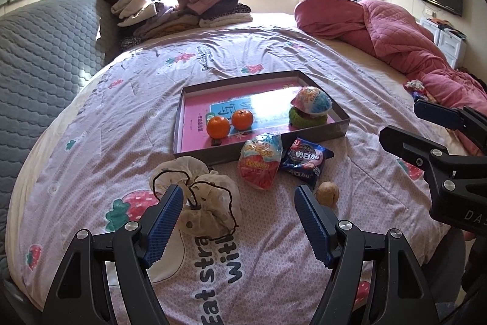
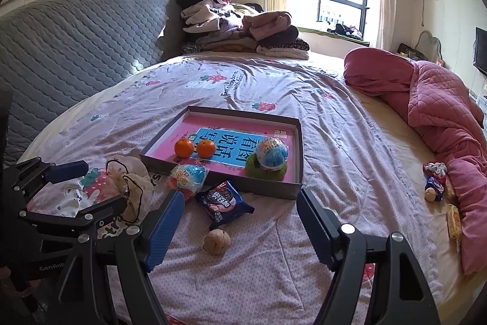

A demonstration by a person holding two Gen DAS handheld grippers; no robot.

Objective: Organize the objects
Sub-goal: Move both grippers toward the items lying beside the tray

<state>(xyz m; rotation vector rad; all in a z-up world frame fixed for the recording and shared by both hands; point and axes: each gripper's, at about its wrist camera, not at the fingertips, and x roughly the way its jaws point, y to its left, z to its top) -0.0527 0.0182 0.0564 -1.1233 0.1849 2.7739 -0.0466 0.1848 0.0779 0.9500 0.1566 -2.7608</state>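
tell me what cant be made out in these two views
- Pouch contents: cloth is drawn shut in both views.
- Small dark bit by the front orange: too small to identify in the left view.
- Snacks by the pink quilt: small and warped near the right view's edge.
- Green ring in the tray: partly covered by the egg pack.

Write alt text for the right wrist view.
Open right gripper hovers over a bedspread above a brown nut and dark snack packet. Beyond, a shallow box holds two oranges.
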